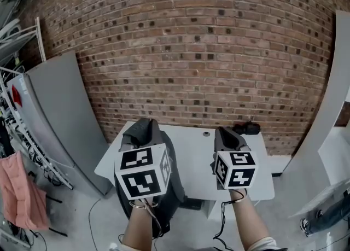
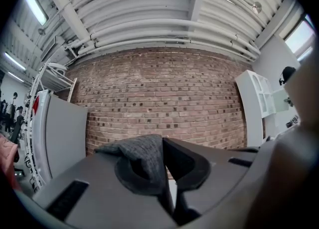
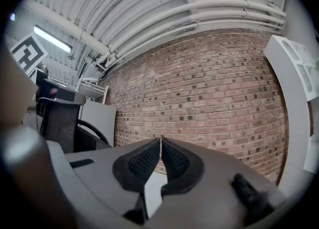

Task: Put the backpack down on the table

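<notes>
The dark grey backpack (image 1: 176, 185) hangs from my left gripper (image 1: 143, 128) at the front left corner of the white table (image 1: 192, 159), and its body droops below the table edge. In the left gripper view a fold of grey backpack fabric (image 2: 143, 159) is pinched between the jaws of the left gripper (image 2: 163, 159). My right gripper (image 1: 227, 133) is held out level over the table's right half. Seen in its own view, the right gripper (image 3: 160, 146) has its pads touching at the tips with nothing between them.
The table stands against a brick wall (image 1: 191, 53). A small black object (image 1: 247, 128) lies at its far right corner. A grey slanted cabinet (image 1: 60, 113) and a rack with a pink cloth (image 1: 19, 190) are at the left, and a white panel (image 1: 328, 113) is at the right.
</notes>
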Demonstrator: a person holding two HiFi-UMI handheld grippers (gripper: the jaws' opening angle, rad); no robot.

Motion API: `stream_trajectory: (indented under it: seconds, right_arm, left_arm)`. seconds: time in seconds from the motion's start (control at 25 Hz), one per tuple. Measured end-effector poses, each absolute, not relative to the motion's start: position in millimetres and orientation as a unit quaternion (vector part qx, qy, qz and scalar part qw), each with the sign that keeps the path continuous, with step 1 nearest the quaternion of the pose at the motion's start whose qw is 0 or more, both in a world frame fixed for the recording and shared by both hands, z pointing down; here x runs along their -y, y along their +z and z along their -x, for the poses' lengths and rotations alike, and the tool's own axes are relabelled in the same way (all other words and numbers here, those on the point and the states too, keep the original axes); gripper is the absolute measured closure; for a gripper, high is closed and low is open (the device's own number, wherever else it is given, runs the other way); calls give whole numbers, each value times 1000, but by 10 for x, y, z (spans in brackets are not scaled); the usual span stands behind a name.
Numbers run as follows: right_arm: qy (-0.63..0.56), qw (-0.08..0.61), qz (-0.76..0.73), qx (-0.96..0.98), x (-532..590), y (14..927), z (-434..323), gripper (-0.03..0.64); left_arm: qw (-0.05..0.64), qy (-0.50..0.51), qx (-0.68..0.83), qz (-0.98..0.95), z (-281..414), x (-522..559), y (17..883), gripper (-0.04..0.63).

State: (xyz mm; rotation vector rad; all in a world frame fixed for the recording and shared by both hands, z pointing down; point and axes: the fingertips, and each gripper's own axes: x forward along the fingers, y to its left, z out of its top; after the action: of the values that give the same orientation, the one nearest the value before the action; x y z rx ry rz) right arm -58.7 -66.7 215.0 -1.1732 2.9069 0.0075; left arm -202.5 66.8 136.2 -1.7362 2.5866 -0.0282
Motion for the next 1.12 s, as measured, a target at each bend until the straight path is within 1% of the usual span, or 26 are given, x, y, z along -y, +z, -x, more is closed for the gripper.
stream_trajectory:
  seconds: [0.64,0.84,1.12]
  right_arm:
    - [-8,-3,357,-934,1382,2309,1045,584]
    - [-7,-4,366,-931,1694,2355,1250,584]
    - [-2,-5,358,-934,2099,2315,1933,584]
  left_arm:
    - [18,-3,-836,549,2448,114,1438,561]
    - [18,-6,-838,545,2780,420,1547,561]
    - [12,3,-840,543,3394,823,1561,561]
